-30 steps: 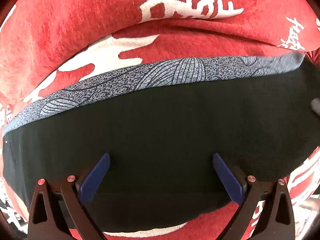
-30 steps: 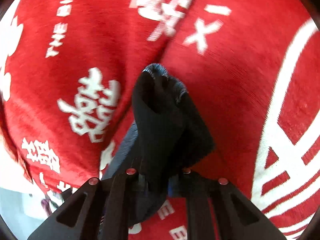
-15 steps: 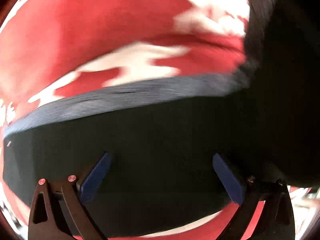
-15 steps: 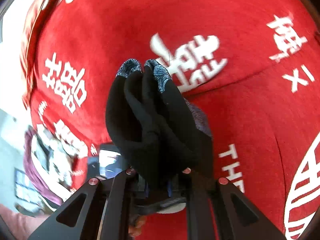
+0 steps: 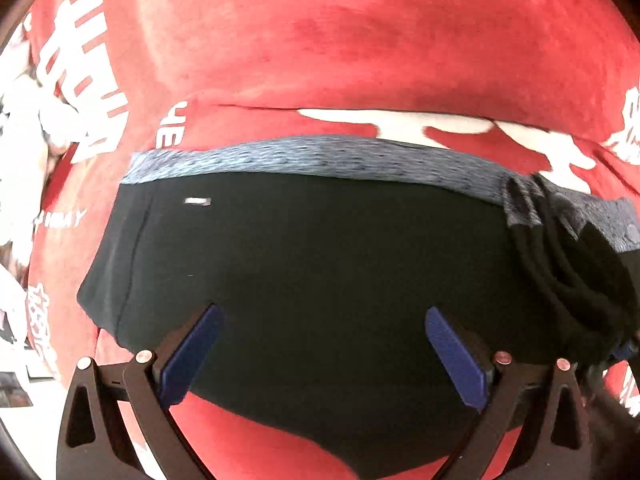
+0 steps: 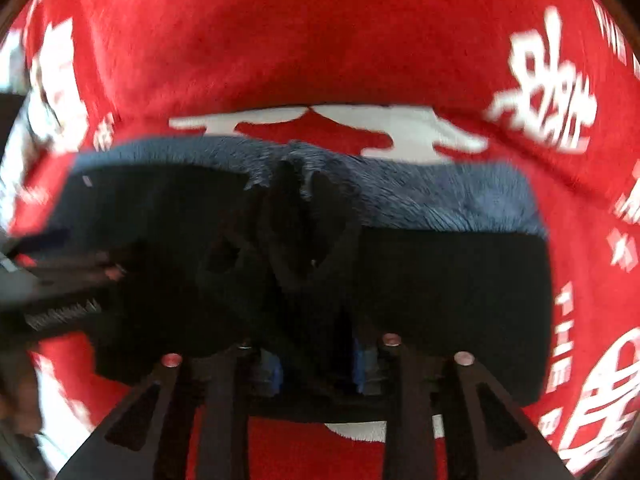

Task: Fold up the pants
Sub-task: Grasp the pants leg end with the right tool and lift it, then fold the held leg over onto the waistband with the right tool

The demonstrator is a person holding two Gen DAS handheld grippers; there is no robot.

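One pair of black pants (image 5: pixel 320 264) lies on the red blanket (image 5: pixel 360 48) (grey waistband far side). Left gripper (image 5: pixel 320 344) spread, empty; right gripper (image 6: pixel 316 364) opening, bunched cloth between blurred, half-hidden pads.

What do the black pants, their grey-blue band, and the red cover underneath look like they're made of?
Black pants: likely a soft knit, matte, with no sheen, bunching into soft folds at one end.
Grey-blue band: looks like a mottled, heathered knit, possibly elastic; motion blur hides the detail.
Red cover: plush, velvety pile with uneven light and dark patches and white printed characters.
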